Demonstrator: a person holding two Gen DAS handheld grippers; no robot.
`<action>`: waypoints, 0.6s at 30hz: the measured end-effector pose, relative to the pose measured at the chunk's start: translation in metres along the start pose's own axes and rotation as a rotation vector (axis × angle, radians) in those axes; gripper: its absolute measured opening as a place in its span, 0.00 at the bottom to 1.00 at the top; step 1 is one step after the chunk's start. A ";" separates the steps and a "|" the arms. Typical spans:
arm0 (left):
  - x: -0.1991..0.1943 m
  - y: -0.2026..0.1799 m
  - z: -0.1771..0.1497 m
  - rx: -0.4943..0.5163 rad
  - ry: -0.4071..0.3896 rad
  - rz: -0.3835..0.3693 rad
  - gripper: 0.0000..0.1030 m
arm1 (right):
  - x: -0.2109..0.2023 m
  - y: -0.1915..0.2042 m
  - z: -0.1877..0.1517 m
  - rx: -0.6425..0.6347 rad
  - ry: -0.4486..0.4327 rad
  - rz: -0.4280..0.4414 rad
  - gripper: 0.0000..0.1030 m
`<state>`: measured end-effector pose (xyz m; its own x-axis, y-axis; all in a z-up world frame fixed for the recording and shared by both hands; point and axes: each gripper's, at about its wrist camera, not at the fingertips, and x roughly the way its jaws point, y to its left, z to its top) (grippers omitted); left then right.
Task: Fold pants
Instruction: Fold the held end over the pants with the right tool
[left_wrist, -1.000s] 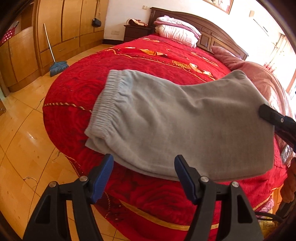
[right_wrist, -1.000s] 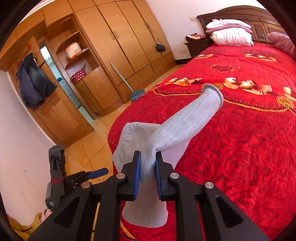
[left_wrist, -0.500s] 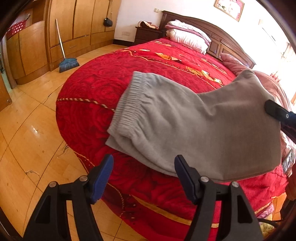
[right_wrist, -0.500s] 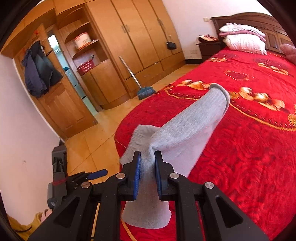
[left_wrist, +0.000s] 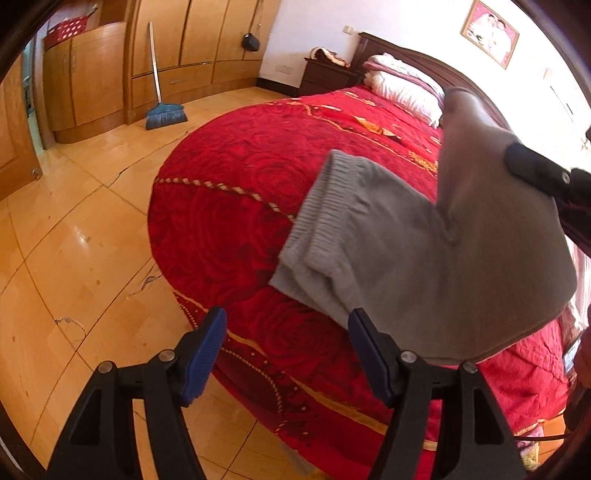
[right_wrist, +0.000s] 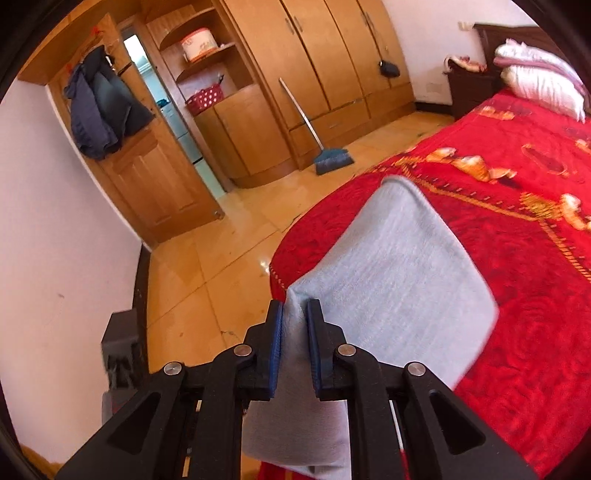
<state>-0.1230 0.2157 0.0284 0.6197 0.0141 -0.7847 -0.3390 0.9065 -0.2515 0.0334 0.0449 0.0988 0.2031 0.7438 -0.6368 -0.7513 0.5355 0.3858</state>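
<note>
While our right gripper (right_wrist: 294, 314) has jaws clenched on fold of soft grey knit pants (right_wrist: 399, 280), we carry that end up and over toward ribbed waistband (left_wrist: 325, 206). Left gripper (left_wrist: 286, 354) hangs with jaws released, nothing between them, just off bed edge. Pants lie partly on red quilted bedspread (left_wrist: 229, 206), near foot corner, held part lifted clear. We judge fold about halfway: one doubling looks in place, this pass not yet laid down. Left to do: lay held end down, release, smooth.

No writing can be read anywhere; the wall picture (left_wrist: 489, 32) seems too blurred.
</note>
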 end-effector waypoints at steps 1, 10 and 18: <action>0.000 0.003 0.000 -0.010 0.002 0.003 0.70 | 0.012 0.000 0.002 0.009 0.014 0.009 0.13; 0.000 0.027 -0.006 -0.073 0.014 0.028 0.70 | 0.059 0.005 0.005 0.025 0.092 0.104 0.11; -0.007 0.032 0.001 -0.099 -0.008 0.002 0.70 | 0.019 -0.006 -0.006 0.004 0.037 0.003 0.25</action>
<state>-0.1374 0.2446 0.0262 0.6242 0.0194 -0.7810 -0.4082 0.8605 -0.3049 0.0380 0.0539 0.0806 0.1774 0.7299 -0.6601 -0.7494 0.5350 0.3901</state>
